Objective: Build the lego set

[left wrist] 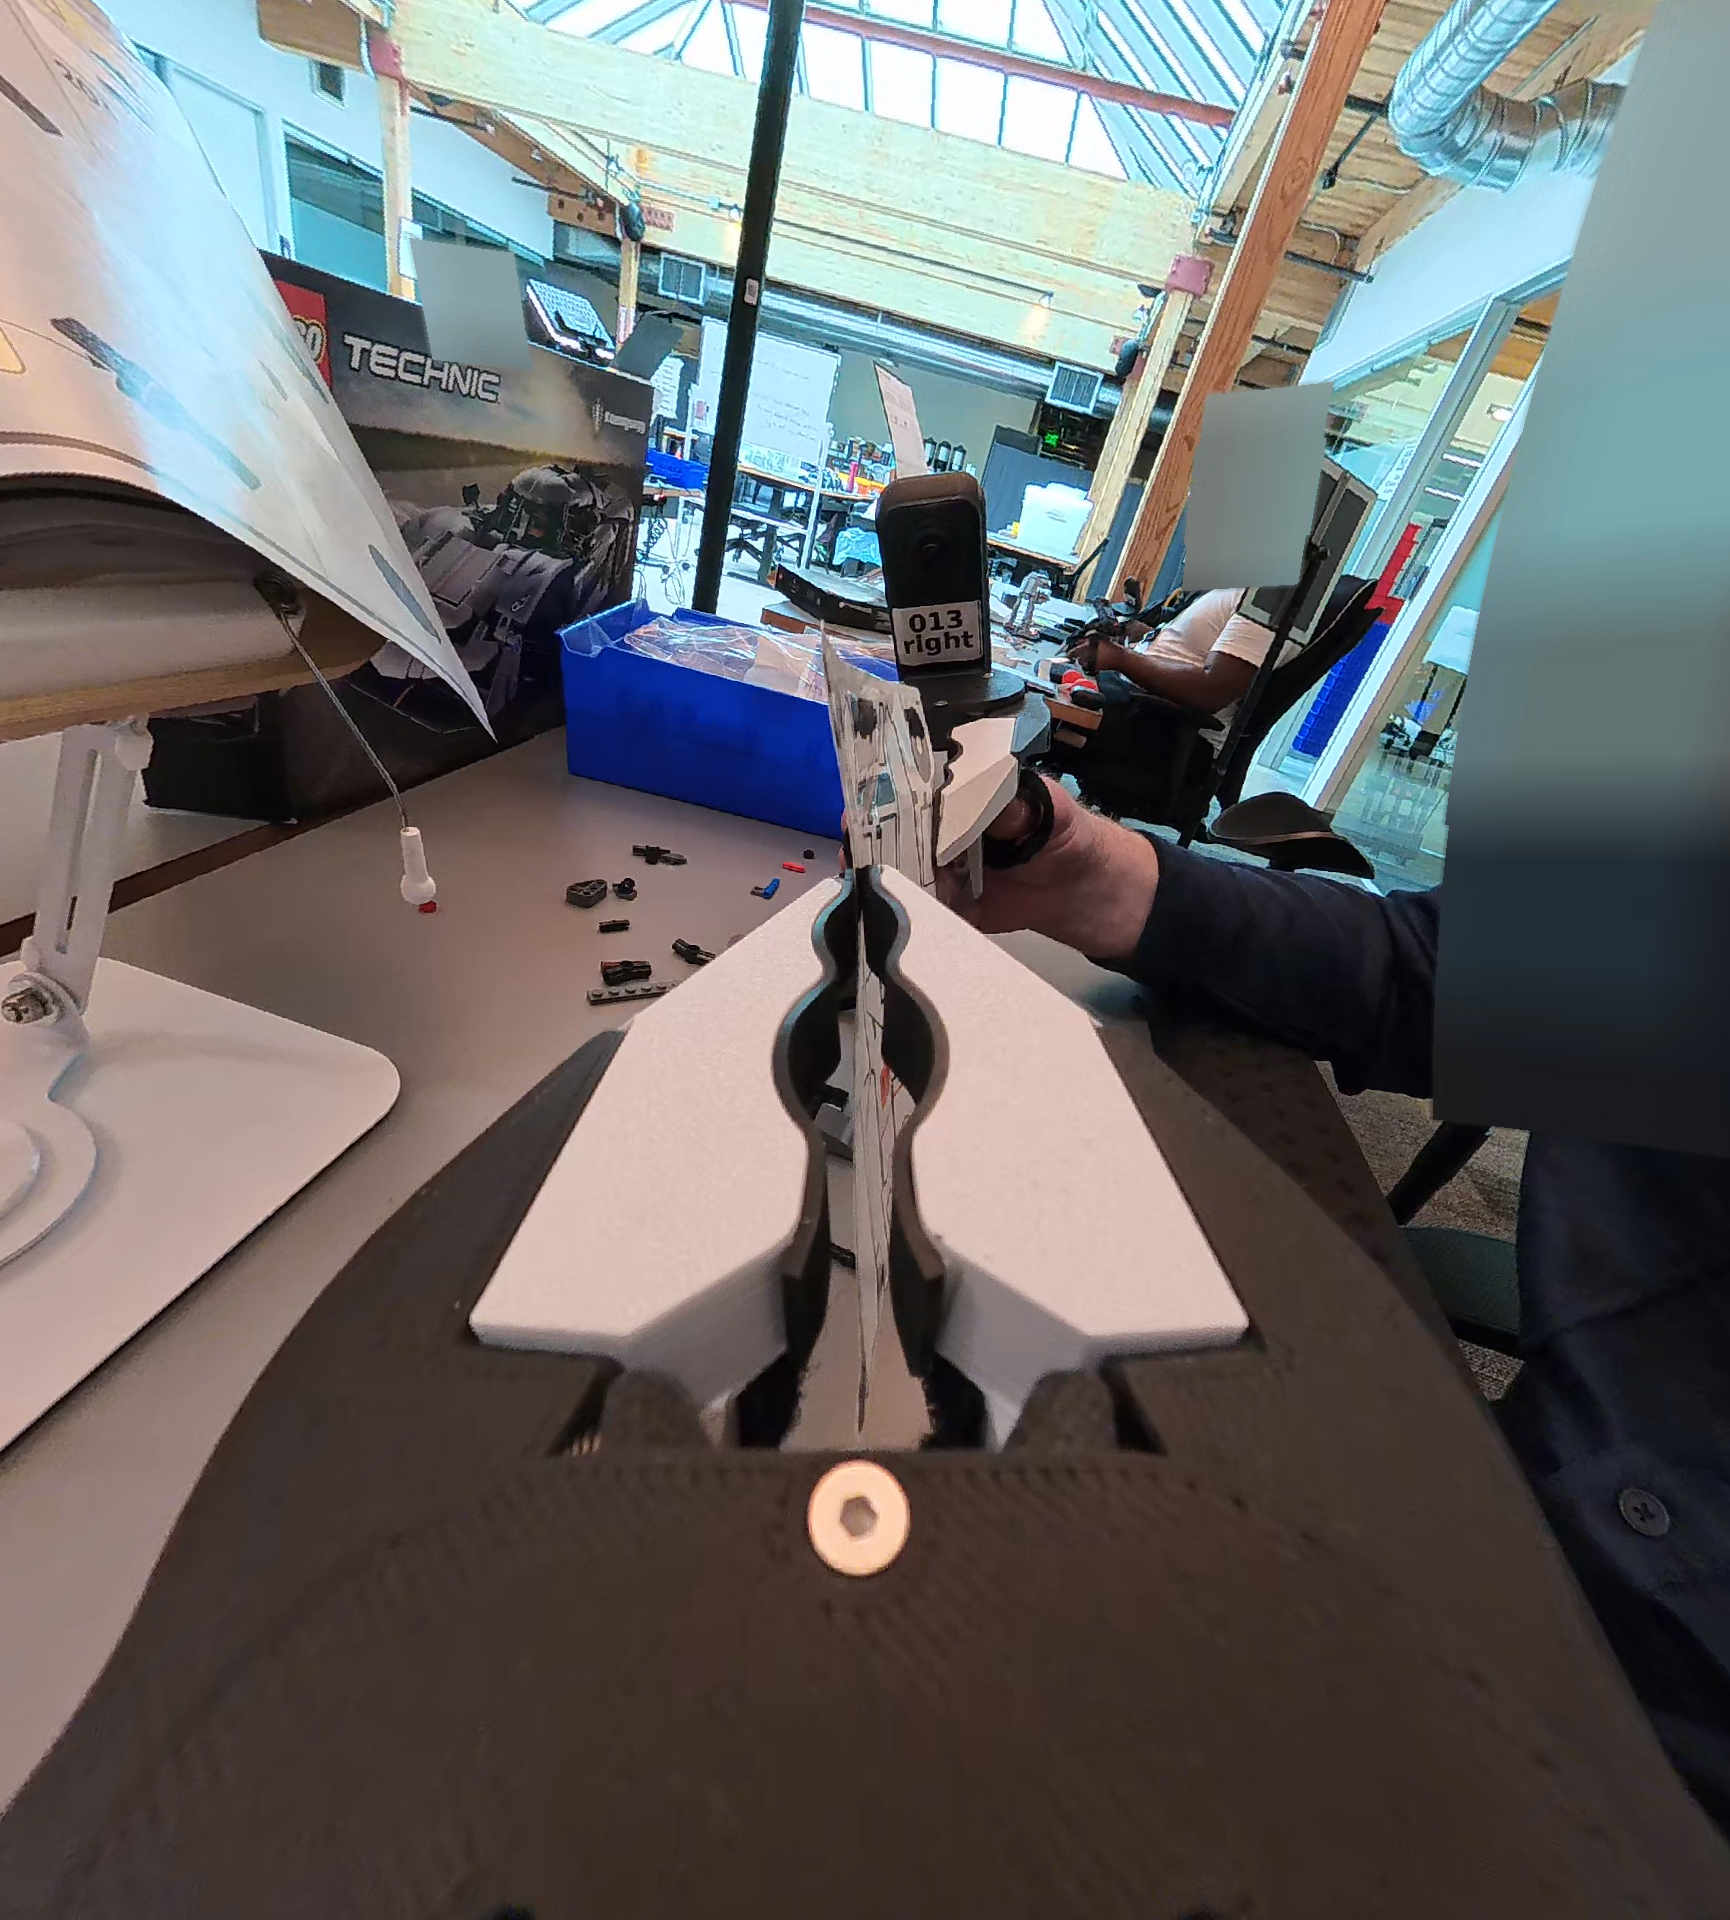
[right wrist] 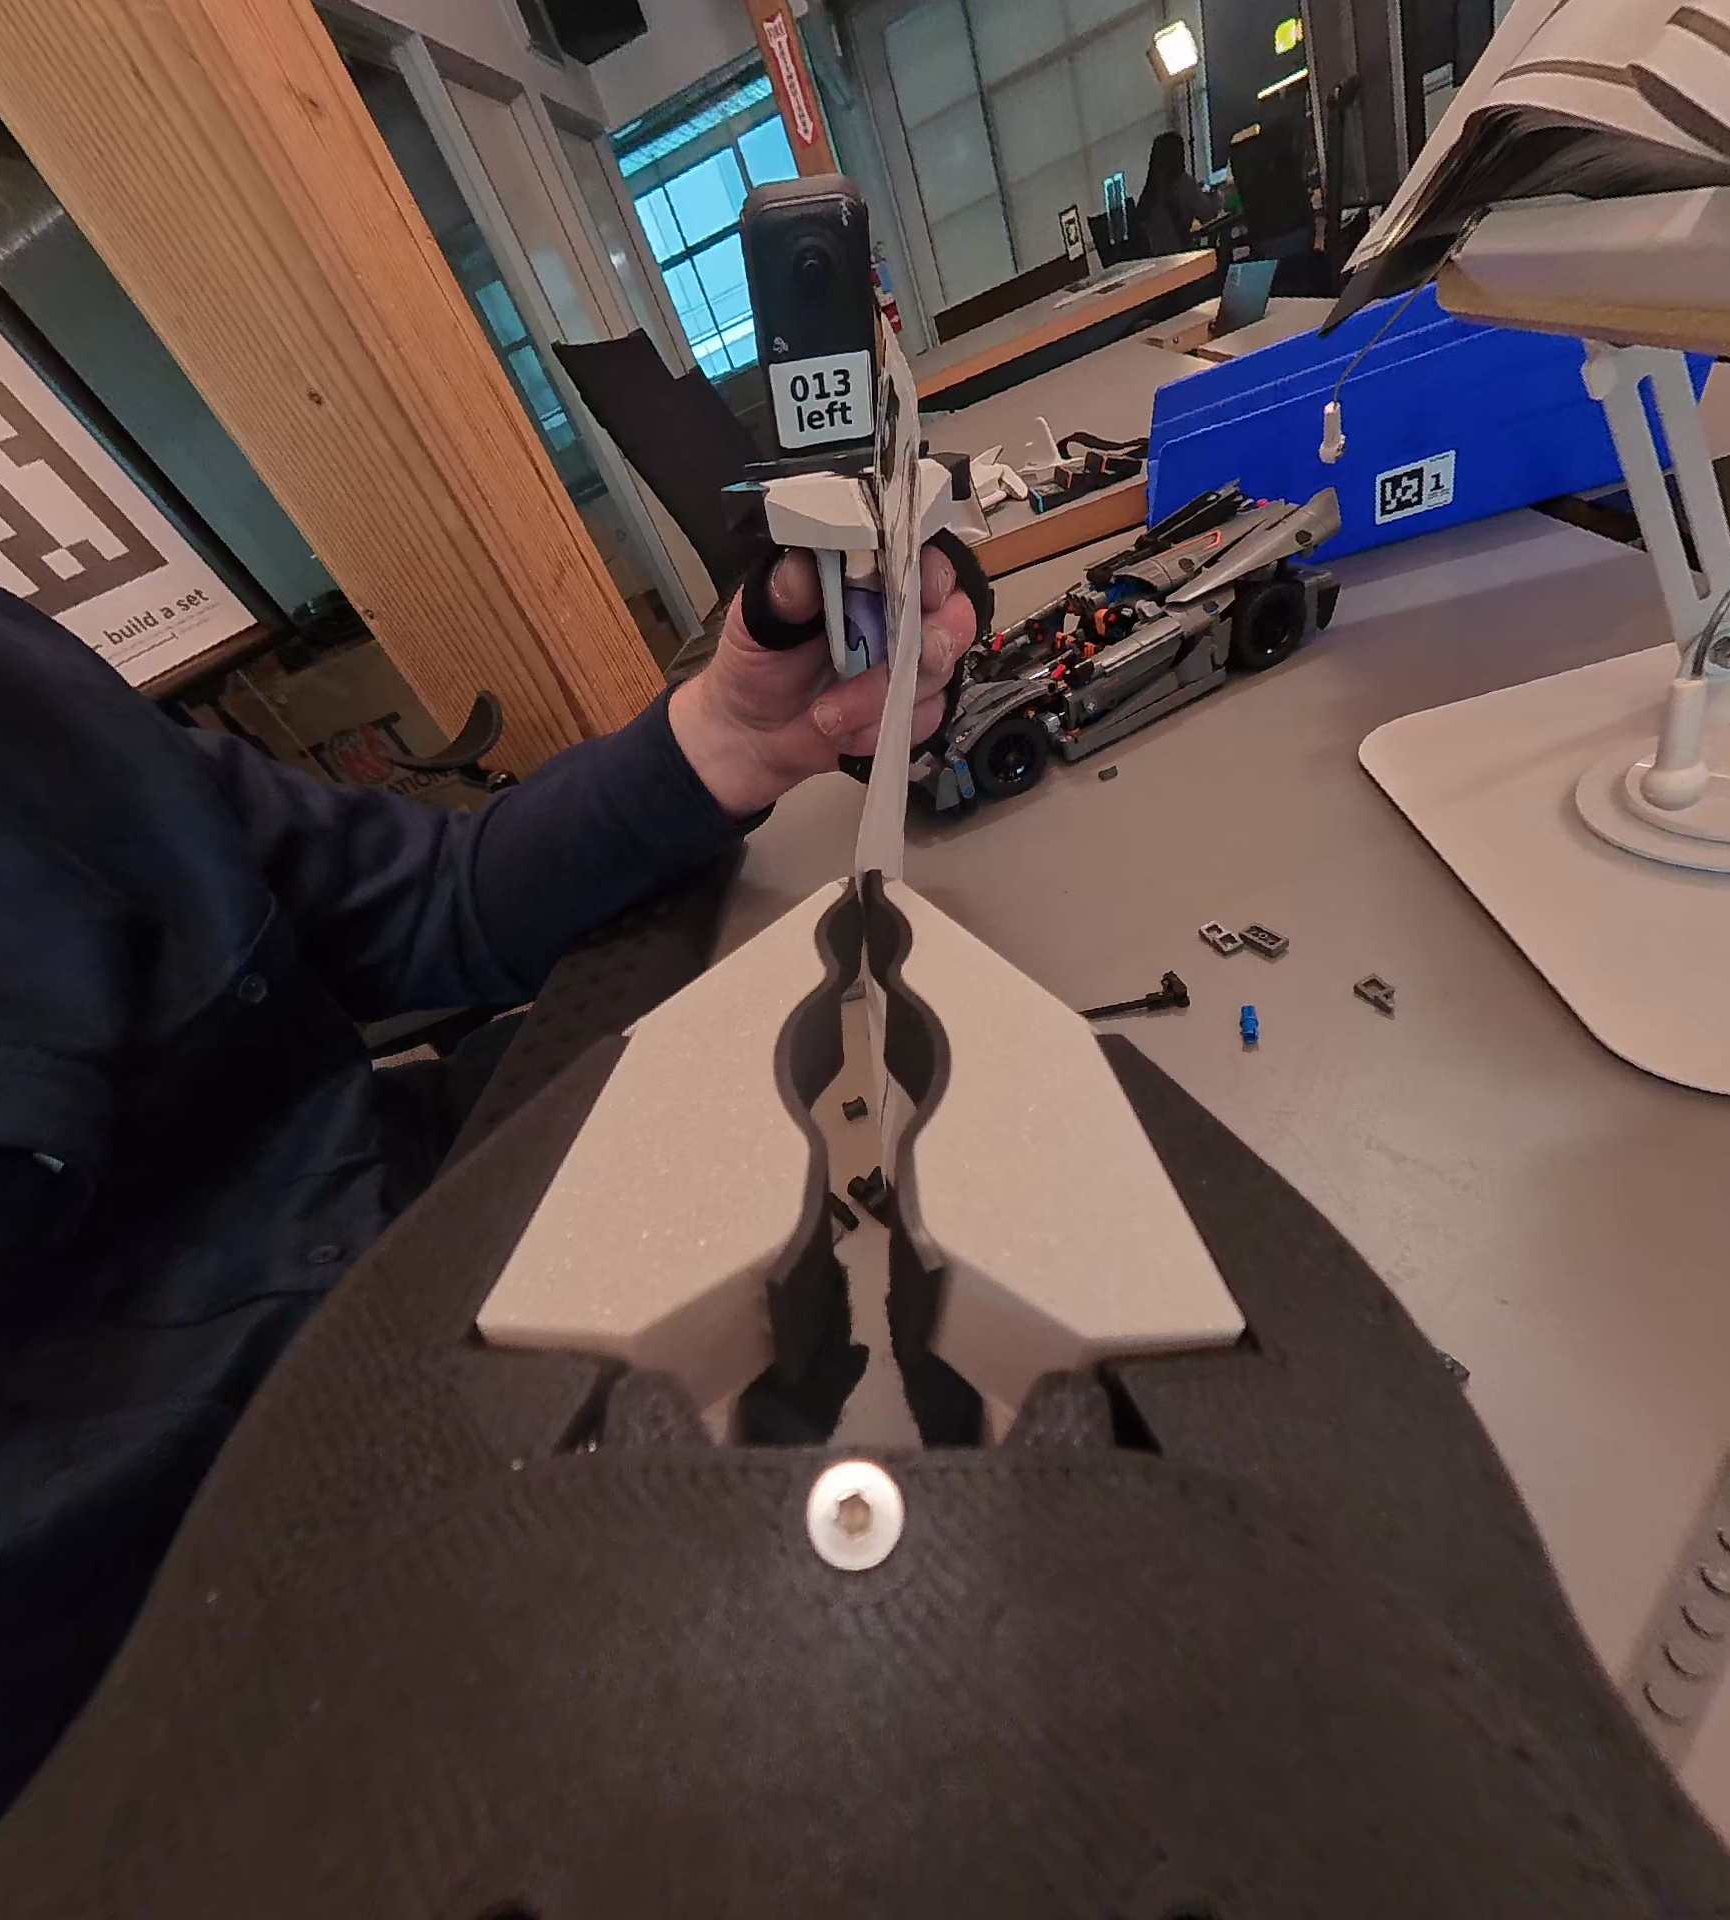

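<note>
Both grippers hold one thin printed sheet, seen edge-on and stretched between them above the table. In the left wrist view my left gripper is shut on the near end of the sheet, and my right gripper grips its far end. In the right wrist view my right gripper is shut on the sheet, which rises to my left gripper. A partly built grey and black Lego car stands on the table behind. Small loose Lego pieces lie on the table.
An open instruction booklet rests on a white stand. A blue bin and the Lego box stand at the back. A long grey plate lies near right. A person sits far behind. My hands' fingertips stand some 11 cm from each other.
</note>
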`<state>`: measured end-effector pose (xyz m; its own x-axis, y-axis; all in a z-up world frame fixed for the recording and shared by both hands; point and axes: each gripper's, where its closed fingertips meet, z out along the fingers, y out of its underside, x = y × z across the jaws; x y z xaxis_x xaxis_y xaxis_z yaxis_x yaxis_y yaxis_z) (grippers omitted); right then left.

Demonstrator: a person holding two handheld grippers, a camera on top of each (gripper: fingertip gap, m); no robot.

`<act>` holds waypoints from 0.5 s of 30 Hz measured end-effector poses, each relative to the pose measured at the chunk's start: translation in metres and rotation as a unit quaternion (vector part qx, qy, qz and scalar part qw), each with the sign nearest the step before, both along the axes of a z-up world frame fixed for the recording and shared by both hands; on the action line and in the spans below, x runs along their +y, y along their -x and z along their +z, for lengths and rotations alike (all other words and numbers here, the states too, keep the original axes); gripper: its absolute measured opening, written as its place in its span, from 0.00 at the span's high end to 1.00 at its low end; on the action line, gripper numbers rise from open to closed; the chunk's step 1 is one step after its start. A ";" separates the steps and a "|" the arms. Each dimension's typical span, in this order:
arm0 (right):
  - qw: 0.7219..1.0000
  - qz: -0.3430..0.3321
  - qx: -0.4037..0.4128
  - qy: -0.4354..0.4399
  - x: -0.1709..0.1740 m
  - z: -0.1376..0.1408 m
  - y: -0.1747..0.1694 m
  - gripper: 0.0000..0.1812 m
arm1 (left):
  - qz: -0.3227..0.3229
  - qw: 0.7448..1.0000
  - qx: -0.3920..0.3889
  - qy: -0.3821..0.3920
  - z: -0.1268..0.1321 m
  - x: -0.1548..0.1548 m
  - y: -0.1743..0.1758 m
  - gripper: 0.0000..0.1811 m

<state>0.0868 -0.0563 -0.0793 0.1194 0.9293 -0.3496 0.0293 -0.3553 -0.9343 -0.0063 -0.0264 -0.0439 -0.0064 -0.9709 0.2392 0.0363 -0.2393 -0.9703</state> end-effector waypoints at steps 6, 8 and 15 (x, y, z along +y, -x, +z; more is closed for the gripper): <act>1.000 -0.001 -0.001 0.000 0.000 0.000 0.000 1.00 | 0.001 1.000 0.003 -0.001 -0.001 0.000 0.000 1.00; 1.000 -0.002 -0.001 0.000 0.001 0.000 0.000 1.00 | 0.001 1.000 0.003 -0.001 -0.001 0.000 0.000 1.00; 1.000 -0.004 -0.003 -0.002 0.001 -0.001 0.000 1.00 | 0.016 1.000 0.005 -0.016 0.000 0.001 -0.001 1.00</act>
<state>0.0871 -0.0552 -0.0800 0.1292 0.9294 -0.3457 0.0320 -0.3524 -0.9353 -0.0051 -0.0251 -0.0435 0.0274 -0.9778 0.2078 0.0346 -0.2069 -0.9778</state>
